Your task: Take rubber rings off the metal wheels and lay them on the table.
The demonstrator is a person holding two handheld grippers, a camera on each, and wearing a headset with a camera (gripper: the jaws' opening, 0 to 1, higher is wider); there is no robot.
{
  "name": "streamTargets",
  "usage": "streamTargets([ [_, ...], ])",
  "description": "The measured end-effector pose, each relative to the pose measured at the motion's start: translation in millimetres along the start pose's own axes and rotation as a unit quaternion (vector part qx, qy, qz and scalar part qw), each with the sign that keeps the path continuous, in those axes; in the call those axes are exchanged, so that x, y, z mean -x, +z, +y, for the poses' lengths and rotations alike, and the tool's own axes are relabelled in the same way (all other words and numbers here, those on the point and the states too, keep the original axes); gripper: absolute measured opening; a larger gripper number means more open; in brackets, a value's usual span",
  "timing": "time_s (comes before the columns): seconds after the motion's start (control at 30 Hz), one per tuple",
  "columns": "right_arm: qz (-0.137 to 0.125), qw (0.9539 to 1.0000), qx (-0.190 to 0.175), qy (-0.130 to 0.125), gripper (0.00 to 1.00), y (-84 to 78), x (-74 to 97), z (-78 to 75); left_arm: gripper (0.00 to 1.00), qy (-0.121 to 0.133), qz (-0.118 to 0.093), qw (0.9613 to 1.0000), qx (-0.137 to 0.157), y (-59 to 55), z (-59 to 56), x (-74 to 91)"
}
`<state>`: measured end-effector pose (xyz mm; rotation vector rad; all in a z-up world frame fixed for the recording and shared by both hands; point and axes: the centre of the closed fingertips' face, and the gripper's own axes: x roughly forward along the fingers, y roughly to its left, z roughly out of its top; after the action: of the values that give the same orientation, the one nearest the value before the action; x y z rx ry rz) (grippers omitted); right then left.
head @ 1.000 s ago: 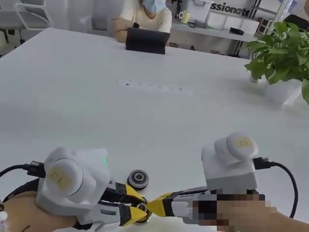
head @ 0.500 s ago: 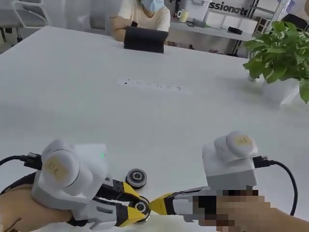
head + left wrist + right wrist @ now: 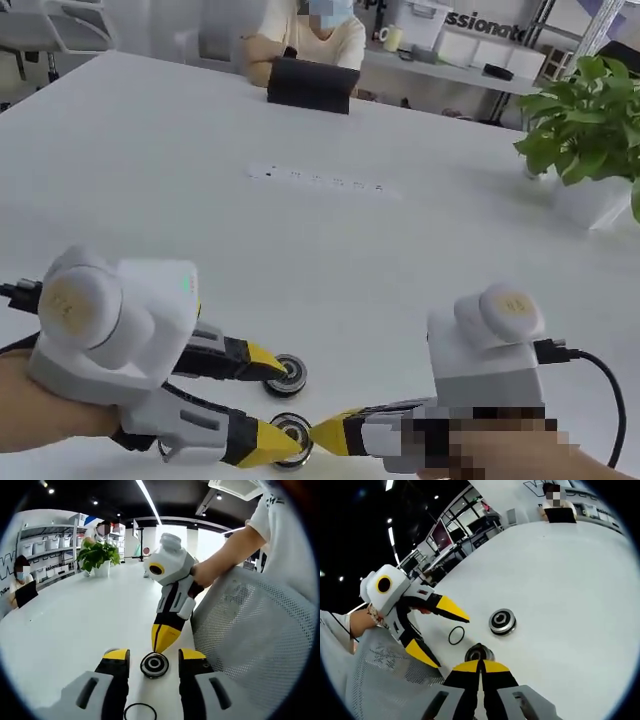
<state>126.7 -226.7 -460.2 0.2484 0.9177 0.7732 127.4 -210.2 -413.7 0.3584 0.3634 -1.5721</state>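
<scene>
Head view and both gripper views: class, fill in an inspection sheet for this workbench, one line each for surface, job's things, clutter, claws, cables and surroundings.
Surface: white table, with a socket strip set into it.
Job's things: two metal wheels, the near wheel and the far wheel; one loose rubber ring lies flat on the table.
Clutter: nothing seen.
Claws: left claw open, one jaw on each side of the near wheel; right claw shut, tips at that same wheel.
Cables: black right cable and black left cable, both off the work.
Surroundings: plant, seated person behind a laptop, boxes on a back counter.
</scene>
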Motion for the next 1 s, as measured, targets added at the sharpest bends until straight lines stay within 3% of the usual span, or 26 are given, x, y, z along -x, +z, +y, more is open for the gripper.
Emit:
streamTargets([
  [0.23, 0.007, 0.9994, 0.033, -0.004, 0.00, 0.3, 0.7, 3.2, 0.55, -0.001, -0.002, 0.9996, -0.027, 23.5, -1.0, 22.0],
  [0.47, 0.000, 0.9992, 0.040, 0.003, 0.00, 5.3, 4.2, 8.9, 0.59, 0.015, -0.013, 0.9989, -0.041, 37.7, 0.2, 49.2],
  [0.87, -0.016, 0.9989, 0.042, 0.016, 0.00, 13.2, 9.0, 18.1, 0.68, 0.053, -0.016, 0.9984, -0.012, 25.2, 2.2, 89.3],
  [1.0, -0.034, 0.9987, 0.033, 0.020, 0.00, 21.0, 13.6, 19.3, 0.71, 0.072, -0.020, 0.9972, 0.004, 17.8, 2.6, 100.3],
])
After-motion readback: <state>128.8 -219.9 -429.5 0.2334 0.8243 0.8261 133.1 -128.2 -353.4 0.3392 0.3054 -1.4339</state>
